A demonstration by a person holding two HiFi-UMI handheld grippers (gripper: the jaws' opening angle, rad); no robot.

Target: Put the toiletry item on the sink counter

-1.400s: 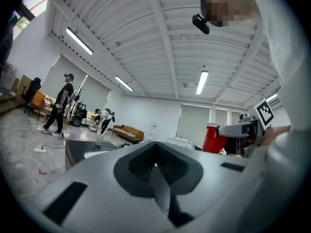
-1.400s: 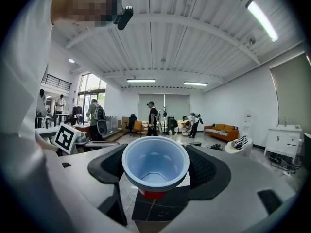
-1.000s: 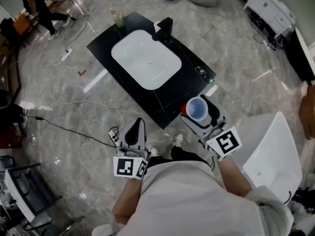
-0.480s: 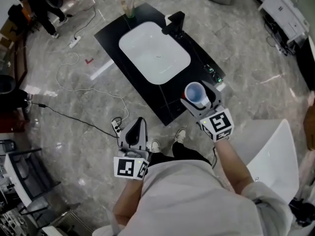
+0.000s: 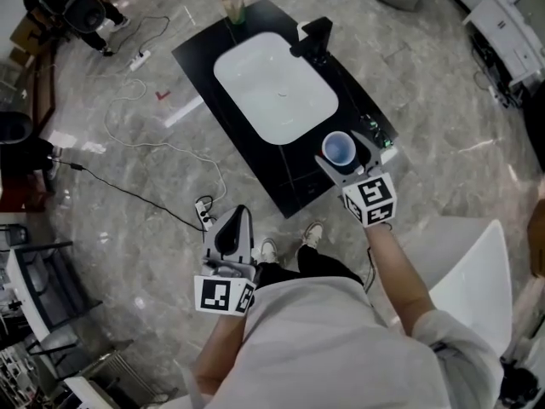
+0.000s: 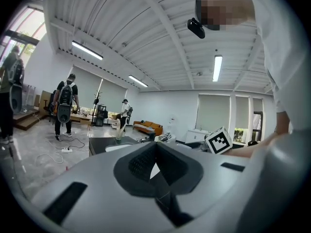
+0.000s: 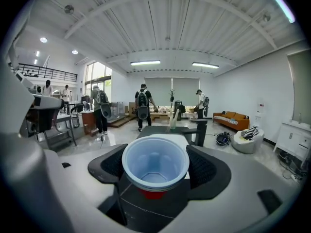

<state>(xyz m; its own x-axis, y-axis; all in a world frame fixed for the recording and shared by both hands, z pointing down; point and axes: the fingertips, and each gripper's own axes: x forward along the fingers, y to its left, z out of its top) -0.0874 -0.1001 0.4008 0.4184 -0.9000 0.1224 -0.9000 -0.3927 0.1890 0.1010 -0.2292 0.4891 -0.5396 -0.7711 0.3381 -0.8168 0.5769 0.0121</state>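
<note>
Blue cup is sitting clamped in the right gripper's jaws, at the black counter's edge. Left gripper is hanging empty, jaws pressed together.

sink counter, black | white basin inset | faucet | stick holder far corner

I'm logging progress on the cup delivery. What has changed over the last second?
The right gripper, shut on the blue cup, moved forward from over the floor to above the near right edge of the black counter, beside the basin. The cup is not set down yet. The left gripper stayed low near the person's body, fingers together and empty. The faucet is unmoved.
</note>
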